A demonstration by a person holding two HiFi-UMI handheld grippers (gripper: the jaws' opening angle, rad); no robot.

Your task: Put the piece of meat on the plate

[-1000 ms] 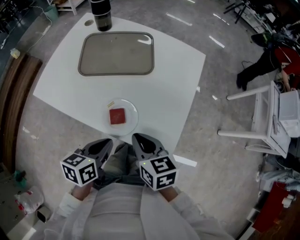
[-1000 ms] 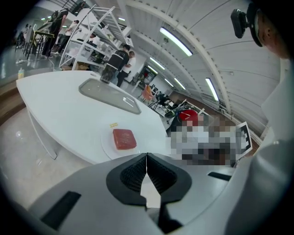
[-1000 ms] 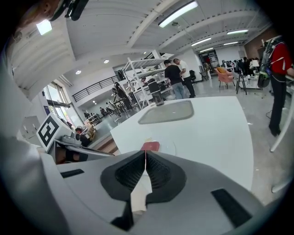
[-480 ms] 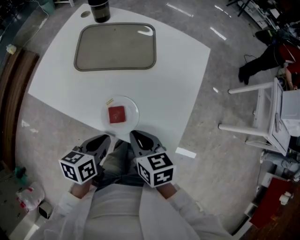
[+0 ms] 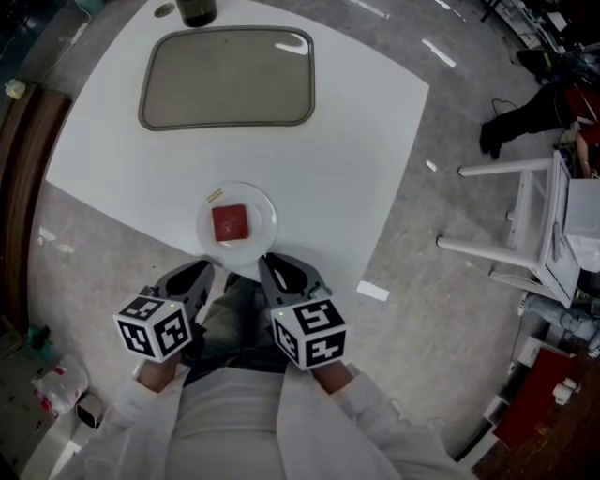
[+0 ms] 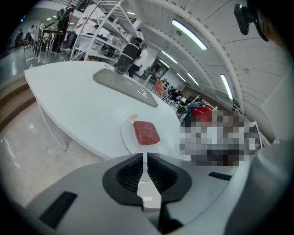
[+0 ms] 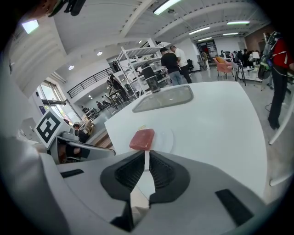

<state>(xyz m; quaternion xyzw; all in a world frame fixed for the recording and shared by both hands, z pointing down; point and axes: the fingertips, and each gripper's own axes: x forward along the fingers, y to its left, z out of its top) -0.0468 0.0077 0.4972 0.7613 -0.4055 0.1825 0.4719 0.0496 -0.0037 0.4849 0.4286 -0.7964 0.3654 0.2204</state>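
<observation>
A red square piece of meat (image 5: 231, 223) lies flat on a small clear round plate (image 5: 261, 214) near the front edge of the white table (image 5: 356, 141). Both grippers hang off the table, just in front of that edge and close to my body. The left gripper (image 5: 199, 275) and the right gripper (image 5: 277, 269) are shut and hold nothing. In the left gripper view the meat (image 6: 146, 133) sits on the plate (image 6: 126, 134) beyond the shut left gripper (image 6: 144, 157). The right gripper view shows the meat (image 7: 142, 139) just past the shut right gripper (image 7: 147, 153).
A grey rectangular tray (image 5: 227, 77) lies further back on the table, with a dark bottle (image 5: 195, 9) behind it. White furniture (image 5: 525, 225) stands on the floor at the right. A wooden bench (image 5: 21, 178) runs along the left. A paper scrap (image 5: 372, 292) lies on the floor.
Both grippers have sunk a little in front of the table edge, still shut. The head view has shifted, so the table and tray sit higher in the frame. The meat stays on the plate.
</observation>
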